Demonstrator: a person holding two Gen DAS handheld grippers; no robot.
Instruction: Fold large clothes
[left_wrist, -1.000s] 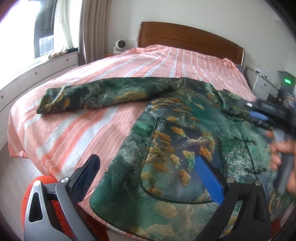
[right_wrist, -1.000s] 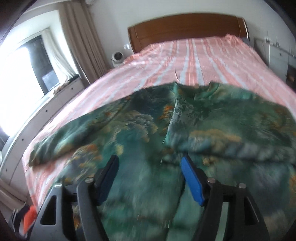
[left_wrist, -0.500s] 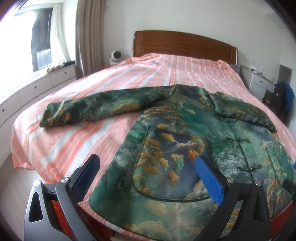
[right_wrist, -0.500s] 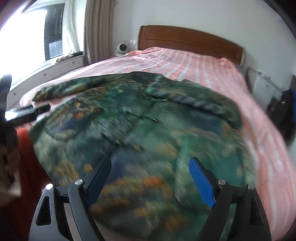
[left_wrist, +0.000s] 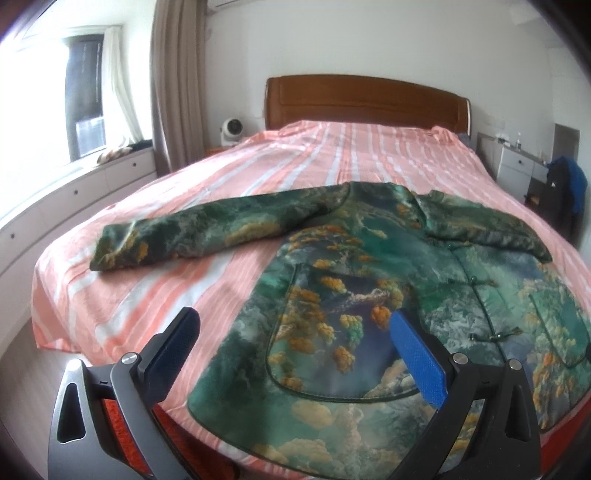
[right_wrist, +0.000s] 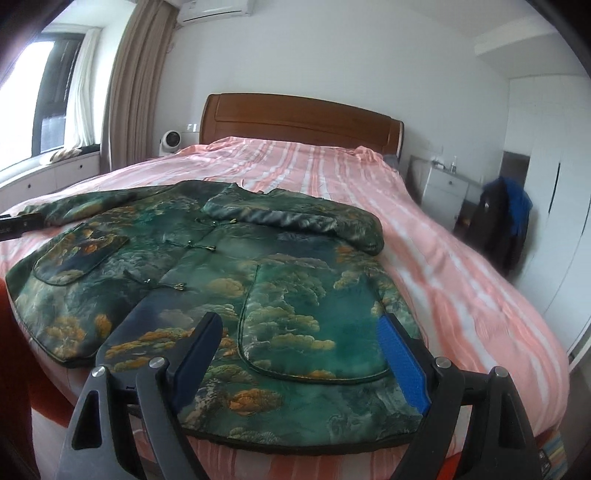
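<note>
- Jacket (left_wrist: 399, 280) lies flat, front up, at the foot edge of the bed (left_wrist: 332, 155); hem at that edge, collar toward the headboard (left_wrist: 365, 103).
- One sleeve (left_wrist: 207, 232) stretches out toward the window-side edge; the other sleeve (right_wrist: 314, 221) is folded across the chest.
- Looks padded, soft, probably slick; best taken by hem corners or cuff.
- Left gripper (left_wrist: 295, 350) and right gripper (right_wrist: 299, 354): both spread, holding nothing.

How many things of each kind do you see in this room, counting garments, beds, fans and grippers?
Garments: 2, the green jacket on the bed and dark clothing by the wall.
Beds: 1, the bed.
Fans: 1, the white fan.
Grippers: 2, the left gripper and right gripper, both open.
Total: 6.
</note>
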